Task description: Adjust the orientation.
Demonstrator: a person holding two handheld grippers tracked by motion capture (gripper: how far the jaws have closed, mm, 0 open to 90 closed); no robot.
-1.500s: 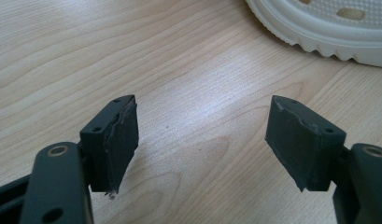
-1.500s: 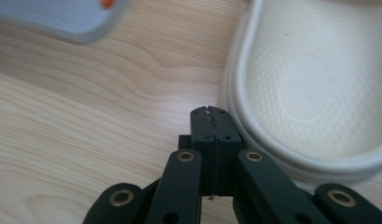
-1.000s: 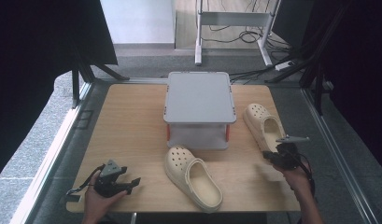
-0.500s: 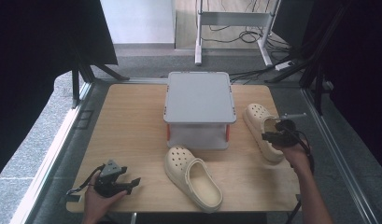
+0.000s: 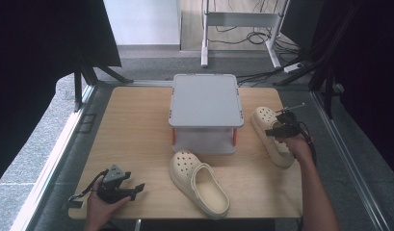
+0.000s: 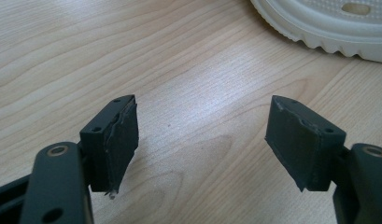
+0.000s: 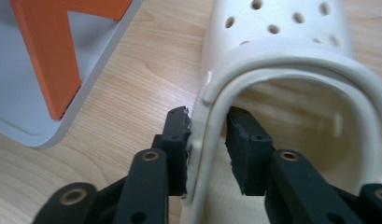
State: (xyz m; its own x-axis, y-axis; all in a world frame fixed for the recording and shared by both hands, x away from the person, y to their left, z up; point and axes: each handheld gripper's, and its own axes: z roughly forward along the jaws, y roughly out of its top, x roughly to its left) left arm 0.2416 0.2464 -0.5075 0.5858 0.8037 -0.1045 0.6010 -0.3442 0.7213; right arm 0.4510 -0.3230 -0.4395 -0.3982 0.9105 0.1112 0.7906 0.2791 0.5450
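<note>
Where jaws straddle the clog's rim, right gripper nearly grips.

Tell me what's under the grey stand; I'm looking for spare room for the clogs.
Under the grey stand, between its orange legs, a grey lower shelf shows, its front looking bare. The top covers the space behind.

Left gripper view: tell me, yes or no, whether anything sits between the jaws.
No. The left gripper has its jaws standing wide apart over bare wooden table, with nothing between them.
</note>
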